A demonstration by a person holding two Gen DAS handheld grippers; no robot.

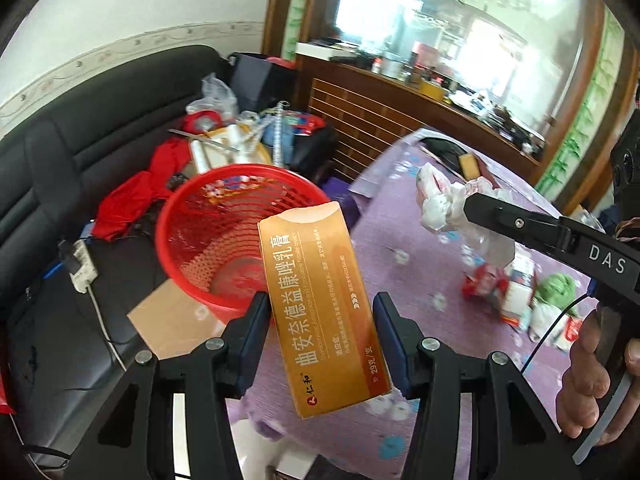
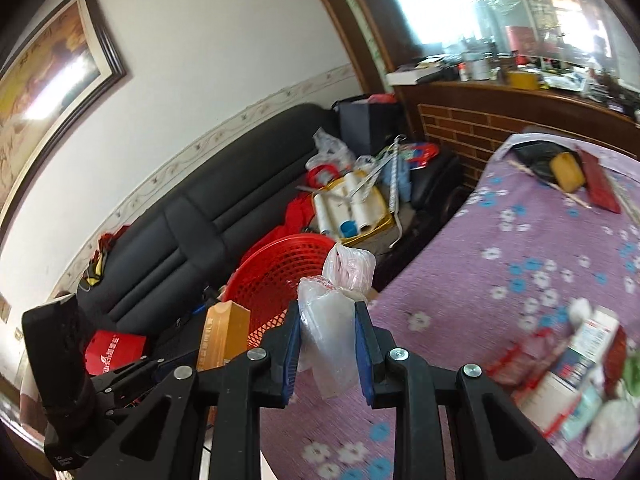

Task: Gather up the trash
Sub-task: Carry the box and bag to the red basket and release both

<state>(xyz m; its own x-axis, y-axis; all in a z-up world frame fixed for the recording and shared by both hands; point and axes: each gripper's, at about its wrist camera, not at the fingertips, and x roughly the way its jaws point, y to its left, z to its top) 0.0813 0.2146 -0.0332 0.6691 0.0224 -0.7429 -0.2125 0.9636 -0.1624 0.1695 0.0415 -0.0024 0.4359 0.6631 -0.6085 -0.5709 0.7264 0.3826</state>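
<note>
Left wrist: orange box (image 1: pixel 324 312) reads "仁和", "29克/支"; small print probably illegible.

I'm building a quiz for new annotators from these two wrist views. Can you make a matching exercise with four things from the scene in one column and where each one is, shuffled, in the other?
Things:
1. orange cardboard medicine box
2. crumpled clear plastic bag
3. red plastic mesh basket
4. yellow sponge block

Places:
A. far end of the purple flowered tablecloth
B. between the pads of the left claw
C. beside the table, in front of the black sofa
D. pinched in the right claw

Pairs: 1-B, 2-D, 3-C, 4-A
</note>
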